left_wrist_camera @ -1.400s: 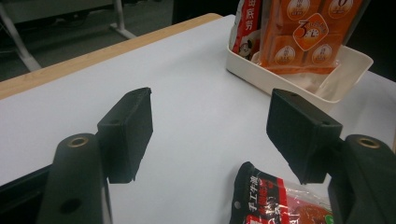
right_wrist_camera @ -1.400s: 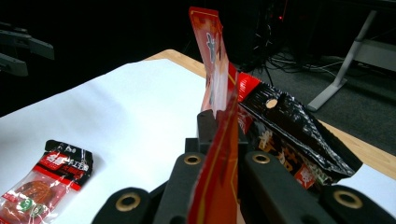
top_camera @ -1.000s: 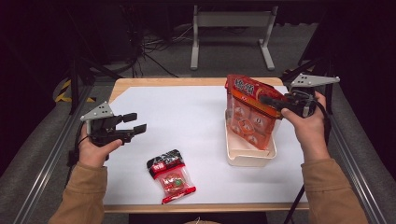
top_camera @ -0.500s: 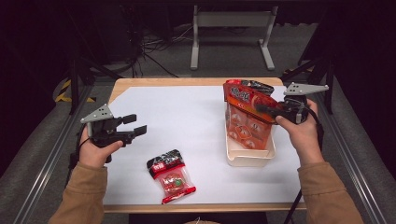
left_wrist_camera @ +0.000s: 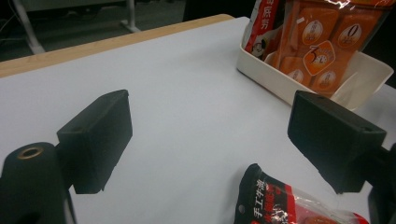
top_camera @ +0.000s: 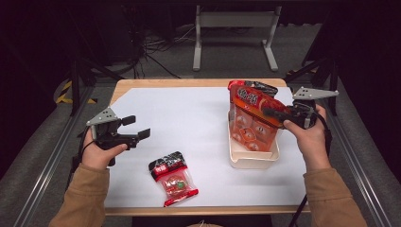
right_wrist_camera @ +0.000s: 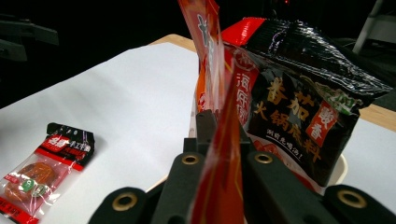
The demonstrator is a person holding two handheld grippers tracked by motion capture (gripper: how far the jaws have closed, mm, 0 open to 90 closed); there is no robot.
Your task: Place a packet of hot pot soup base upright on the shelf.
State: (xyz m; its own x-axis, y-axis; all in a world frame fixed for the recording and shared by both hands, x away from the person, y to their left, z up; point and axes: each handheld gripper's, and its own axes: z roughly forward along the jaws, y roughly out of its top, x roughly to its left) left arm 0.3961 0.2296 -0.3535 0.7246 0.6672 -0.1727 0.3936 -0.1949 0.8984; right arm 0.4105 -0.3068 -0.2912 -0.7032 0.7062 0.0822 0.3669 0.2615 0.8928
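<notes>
Right claw (top_camera: 270, 112) pinches orange snack bag's (top_camera: 253, 124) edge w/ jaws pressed together, bag half in white tub (top_camera: 253, 161) at desk's 3 o'clock; prob. light, crinkly, slippery film, so grip seam.

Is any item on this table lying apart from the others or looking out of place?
Yes. One small red-and-black snack packet lies alone on the white sheet, near the front edge, while the other packets stand in the cream tray. Nothing looks spilled or torn.

The orange bag (top_camera: 254, 124) hides much of the tray (top_camera: 253, 160). In the left gripper view, the picture's bottom edge cuts off the red packet (left_wrist_camera: 289, 205).
</notes>
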